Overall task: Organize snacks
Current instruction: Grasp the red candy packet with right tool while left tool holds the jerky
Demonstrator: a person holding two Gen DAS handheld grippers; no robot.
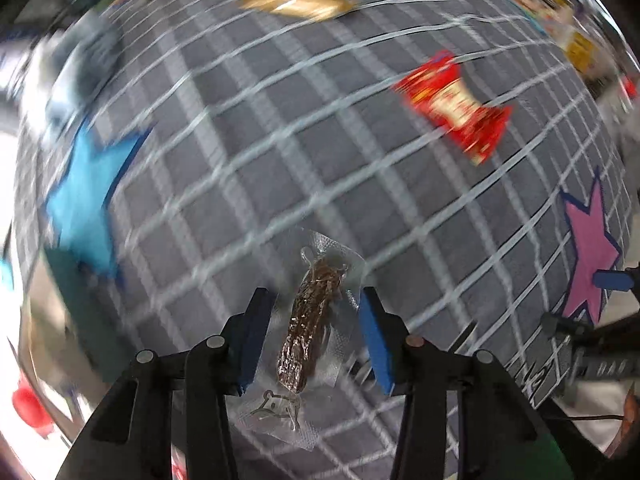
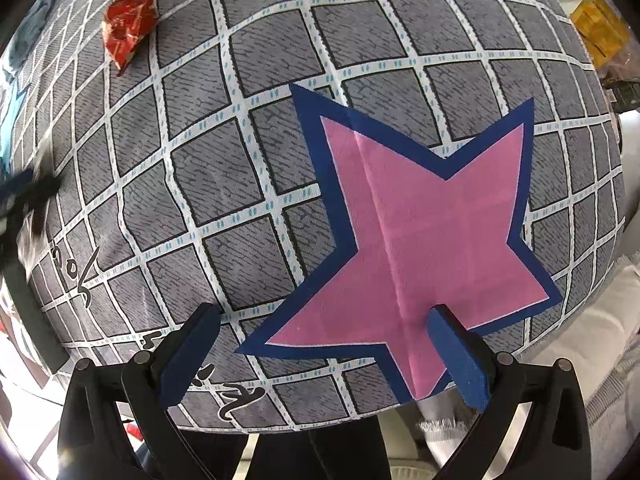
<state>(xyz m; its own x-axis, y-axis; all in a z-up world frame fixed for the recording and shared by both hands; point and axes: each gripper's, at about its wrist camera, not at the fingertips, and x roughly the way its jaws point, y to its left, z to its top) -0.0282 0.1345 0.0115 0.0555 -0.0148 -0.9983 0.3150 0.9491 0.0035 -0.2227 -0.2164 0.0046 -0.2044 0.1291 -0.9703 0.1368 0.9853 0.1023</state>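
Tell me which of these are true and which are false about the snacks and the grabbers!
1. A clear packet with a brown snack sits between the left gripper's fingers. True.
2. The right gripper is holding a red snack. False: it is open and empty, over the pink star.
3. The tablecloth is plain green. False: it is grey with a white grid.
4. A red packet lies on the cloth. True.
5. A blue star is on the cloth. True.
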